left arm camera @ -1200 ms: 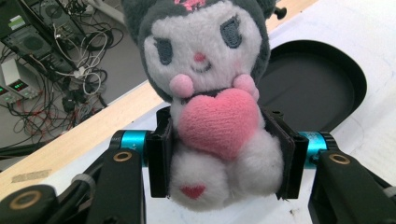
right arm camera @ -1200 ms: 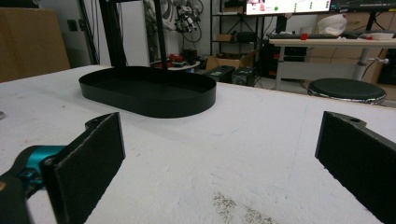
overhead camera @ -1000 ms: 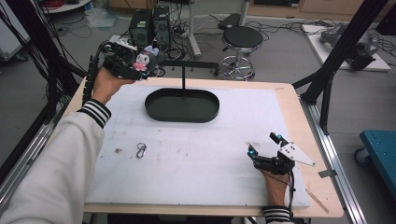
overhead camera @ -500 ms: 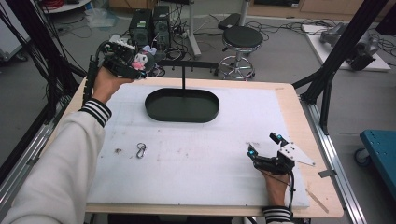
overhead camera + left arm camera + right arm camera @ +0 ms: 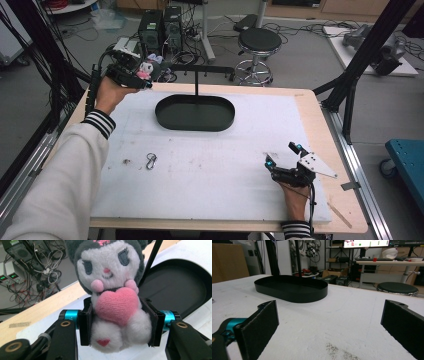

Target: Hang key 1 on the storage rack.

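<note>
Fuzzy plush doll (image 5: 112, 292) hugging a pink heart sat squeezed between the left gripper (image 5: 118, 325) jaws; right gripper (image 5: 332, 327) jaws gaped wide beside an oval black tray (image 5: 292, 288).

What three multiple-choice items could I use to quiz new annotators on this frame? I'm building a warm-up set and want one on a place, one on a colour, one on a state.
1. Where does the black oval tray sit?
A. far half of the white mat
B. near right corner
C. on the stool

2. What colour is the heart held by the plush toy?
A. blue
B. pink
C. yellow

3. What state is the right gripper in?
A. shut on the metal clip
B. shut on the tray
C. open, holding nothing

Answers:
1 A, the high view shows it on the mat's far half.
2 B, the left gripper view shows a pink heart.
3 C, the right gripper view shows its jaws wide apart with bare mat between.
</note>
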Available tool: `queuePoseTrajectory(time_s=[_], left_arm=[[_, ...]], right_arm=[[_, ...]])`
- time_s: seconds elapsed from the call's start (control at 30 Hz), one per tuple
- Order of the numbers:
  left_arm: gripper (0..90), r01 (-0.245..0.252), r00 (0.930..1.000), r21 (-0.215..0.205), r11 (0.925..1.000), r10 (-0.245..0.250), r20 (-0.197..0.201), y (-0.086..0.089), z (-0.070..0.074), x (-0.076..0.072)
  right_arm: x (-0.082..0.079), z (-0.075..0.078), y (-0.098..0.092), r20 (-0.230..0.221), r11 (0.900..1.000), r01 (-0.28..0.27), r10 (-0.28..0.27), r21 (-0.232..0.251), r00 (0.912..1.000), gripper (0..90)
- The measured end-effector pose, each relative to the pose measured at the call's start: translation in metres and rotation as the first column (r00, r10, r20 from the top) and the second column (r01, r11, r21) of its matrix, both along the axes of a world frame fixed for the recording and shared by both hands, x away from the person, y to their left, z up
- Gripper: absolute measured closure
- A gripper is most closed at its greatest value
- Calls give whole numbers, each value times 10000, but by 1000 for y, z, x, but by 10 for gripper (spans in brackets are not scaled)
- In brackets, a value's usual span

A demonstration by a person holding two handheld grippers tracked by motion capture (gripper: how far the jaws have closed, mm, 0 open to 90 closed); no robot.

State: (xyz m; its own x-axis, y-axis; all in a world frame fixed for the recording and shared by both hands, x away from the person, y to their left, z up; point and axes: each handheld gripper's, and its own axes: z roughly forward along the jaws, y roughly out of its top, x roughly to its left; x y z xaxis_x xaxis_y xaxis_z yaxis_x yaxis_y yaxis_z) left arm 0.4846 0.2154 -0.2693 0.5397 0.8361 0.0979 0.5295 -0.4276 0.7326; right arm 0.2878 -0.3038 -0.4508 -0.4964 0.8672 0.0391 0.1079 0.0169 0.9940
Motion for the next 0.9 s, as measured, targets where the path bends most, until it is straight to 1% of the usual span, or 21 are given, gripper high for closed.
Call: queuePoseTrajectory(time_s=[0.2, 0.23, 0.3, 0.37, 0.53, 0.67, 0.73, 0.8, 0.9], left_arm=[[506, 51, 10000, -11, 10000, -51, 4, 1, -1, -2], [506, 33, 10000, -64, 10000, -33, -32, 2, -3, -2], [506, 28, 9999, 8, 10000, -28, -99, 4, -7, -3], [506, -13, 9999, -71, 10000, 12, -133, 7, -11, -4], [506, -65, 9995, -98, 9999, 62, -301, 12, -20, -5], [506, -50, 9989, -72, 10000, 47, -467, 15, -28, -6], [506, -63, 9986, -123, 9999, 57, -519, 16, -34, -6], [505, 28, 9983, -54, 10000, -31, -588, 17, -38, -5], [505, 132, 9976, -83, 9999, -137, -685, 15, -44, -5]], right_arm=[[0, 0, 0, 15, 10000, 2, -2, -11, 10000, 7], [0, 0, 0, 11, 10000, 1, -1, -10, 10000, 7], [0, 0, 0, 11, 10000, 4, -4, -12, 10000, 7], [0, 0, 0, 19, 10000, -4, 4, -14, 10000, 7], [0, 0, 0, 16, 10000, 2, -2, -20, 10000, 7], [0, 0, 0, 18, 10000, 13, -13, -30, 10000, 7], [0, 0, 0, 57, 10000, -5, 6, -51, 10000, 7], [0, 0, 0, 50, 10000, -3, 4, -36, 10000, 7], [0, 0, 0, 55, 10000, -1, 1, -67, 10000, 7]])
